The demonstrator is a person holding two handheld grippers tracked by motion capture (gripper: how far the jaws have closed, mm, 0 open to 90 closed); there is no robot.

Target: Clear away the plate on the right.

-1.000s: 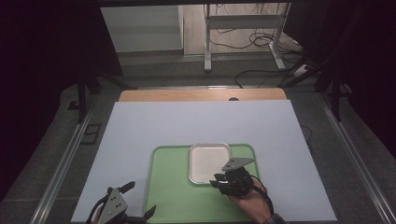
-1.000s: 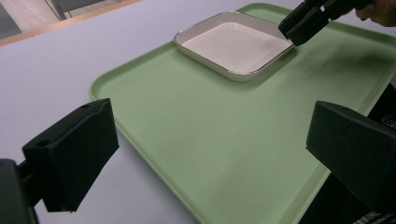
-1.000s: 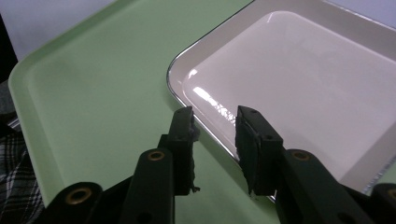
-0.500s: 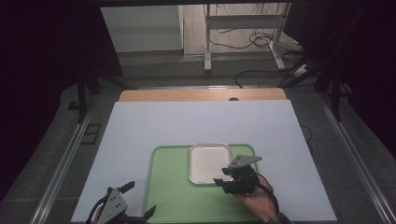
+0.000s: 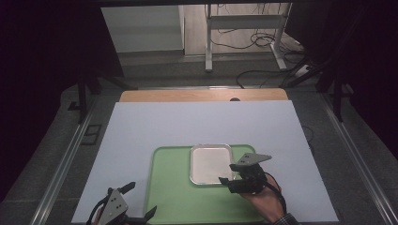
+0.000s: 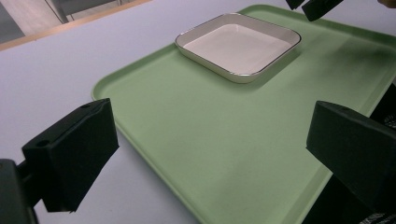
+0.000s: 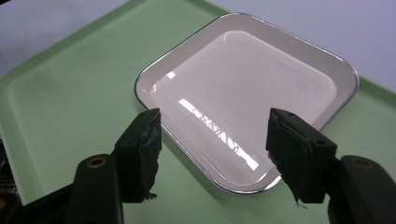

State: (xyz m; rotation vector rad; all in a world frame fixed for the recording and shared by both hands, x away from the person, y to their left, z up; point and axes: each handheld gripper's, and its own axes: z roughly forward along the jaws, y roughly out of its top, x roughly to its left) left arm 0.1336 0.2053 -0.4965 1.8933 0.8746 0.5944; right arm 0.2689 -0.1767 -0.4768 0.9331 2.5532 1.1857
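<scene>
My right gripper [image 5: 227, 179]: jaws apart, just been opening, nothing held, over the near edge of the shallow square cream plate with a metal rim [image 5: 211, 163]. Plate: flat on the green plastic tray [image 5: 171, 187], toward its far right corner. My left gripper [image 5: 136, 202]: jaws wide, nothing held, at the tray's near left edge. Tray on white table sheet [image 5: 187, 122].

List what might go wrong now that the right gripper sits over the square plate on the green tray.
1. The right gripper, whose jaws have just been opening with nothing between them, hangs just above the near corner of the square plate; a dip could knock the rim and slide the plate across the smooth green tray.
2. The plate's rim is low and glossy, so a pinch may slip off.
3. The left gripper, open, straddles the tray's near corner and could nudge the tray.
</scene>
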